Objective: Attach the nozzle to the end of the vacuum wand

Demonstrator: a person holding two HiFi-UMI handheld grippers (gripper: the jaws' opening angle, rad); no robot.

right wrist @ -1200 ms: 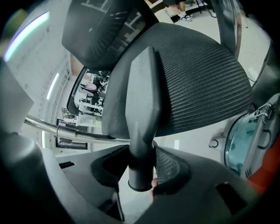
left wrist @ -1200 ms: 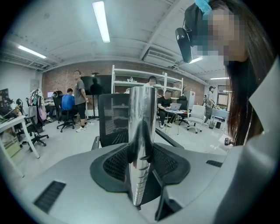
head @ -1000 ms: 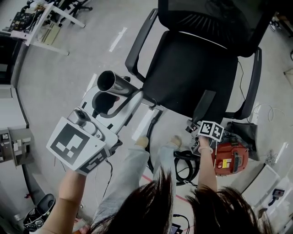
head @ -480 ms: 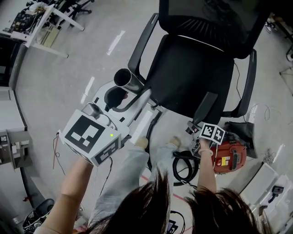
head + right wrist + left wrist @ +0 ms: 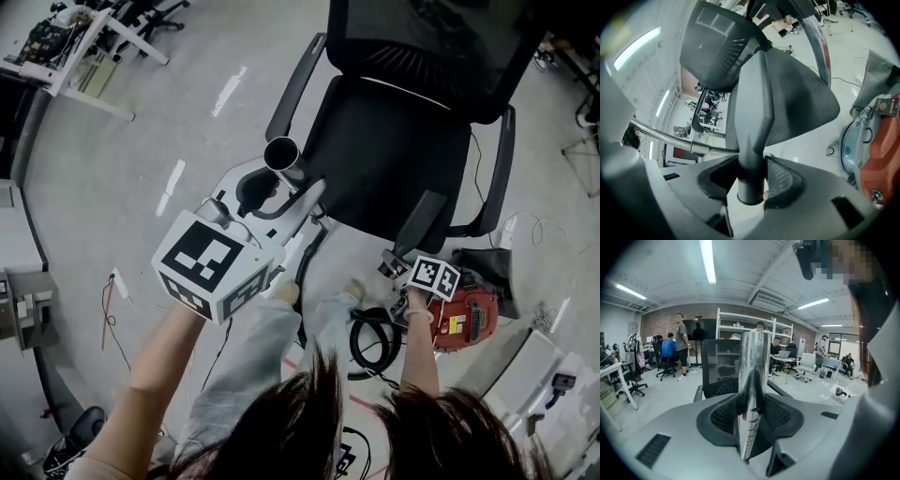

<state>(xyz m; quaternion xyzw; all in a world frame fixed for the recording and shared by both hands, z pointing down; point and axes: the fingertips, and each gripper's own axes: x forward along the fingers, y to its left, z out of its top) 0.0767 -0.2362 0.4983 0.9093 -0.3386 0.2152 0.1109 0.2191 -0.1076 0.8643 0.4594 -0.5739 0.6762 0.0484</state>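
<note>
1. Left gripper (image 5: 279,192): the jaws are closed on the wand (image 5: 284,157), a polished metal tube, with a pad pressed against each side. The tube's open end points up, just off the front left corner of the chair (image 5: 394,159) seat.
2. Right gripper (image 5: 400,259): the jaws are clamped round the neck of the nozzle (image 5: 420,220), a grey plastic piece that widens into a flat taper. It hangs in the air off the front right edge of the seat. The round end sits just behind the pads, facing back toward the gripper.
3. Wand and nozzle are well apart, with the front edge of the seat between them. Neither rests on anything.
4. Handling, wand: it looks stiff, hollow and fairly light, but slick. A smooth tube can turn or slide between pads, so a firm hold close to the open end should steady it.
5. Handling, nozzle: probably light, rigid plastic. The round neck is the surest place to hold, provided the socket stays clear for the tube.
6. Red vacuum body (image 5: 461,321) and black hose (image 5: 373,339): these lie on the floor beside the right gripper.
</note>
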